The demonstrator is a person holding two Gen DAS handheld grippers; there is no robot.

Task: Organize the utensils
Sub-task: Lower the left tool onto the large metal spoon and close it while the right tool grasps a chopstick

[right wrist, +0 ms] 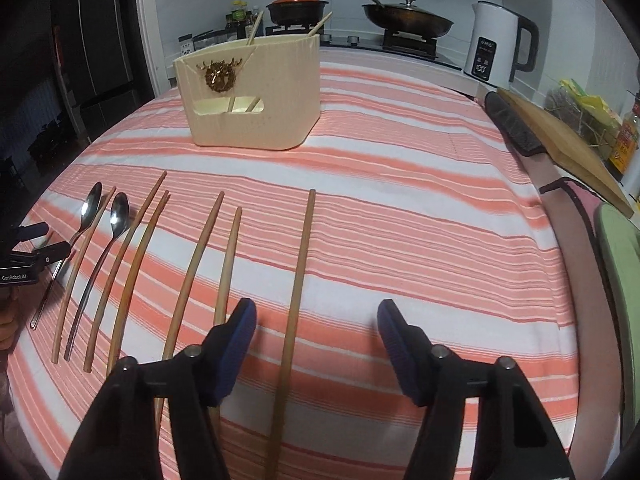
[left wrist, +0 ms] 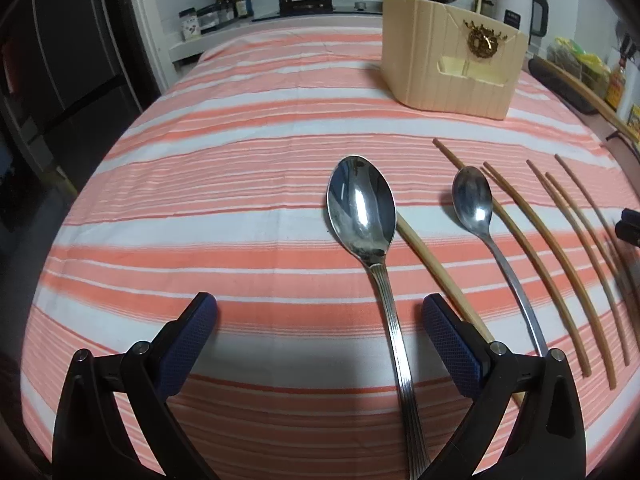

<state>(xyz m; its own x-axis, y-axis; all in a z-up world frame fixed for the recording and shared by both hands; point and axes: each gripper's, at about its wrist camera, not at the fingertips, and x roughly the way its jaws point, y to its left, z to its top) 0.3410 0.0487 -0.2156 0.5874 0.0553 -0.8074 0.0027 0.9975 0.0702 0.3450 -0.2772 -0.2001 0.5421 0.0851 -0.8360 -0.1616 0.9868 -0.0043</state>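
Note:
Two steel spoons and several wooden chopsticks lie in a row on the striped cloth. In the left wrist view my left gripper (left wrist: 320,312) is open, low over the cloth, with the large spoon (left wrist: 362,208) handle running between its fingers. A small spoon (left wrist: 474,200) lies to its right. In the right wrist view my right gripper (right wrist: 316,320) is open, with the rightmost chopstick (right wrist: 298,280) between its fingers. A beige utensil holder (right wrist: 256,96) stands at the back with two chopsticks in it; it also shows in the left wrist view (left wrist: 452,64).
Behind the table are a stove with a pot (right wrist: 297,7) and a pan (right wrist: 408,16), and a white kettle (right wrist: 496,44). A wooden board (right wrist: 568,140) and a black mat lie along the right edge. A dark fridge stands at the left.

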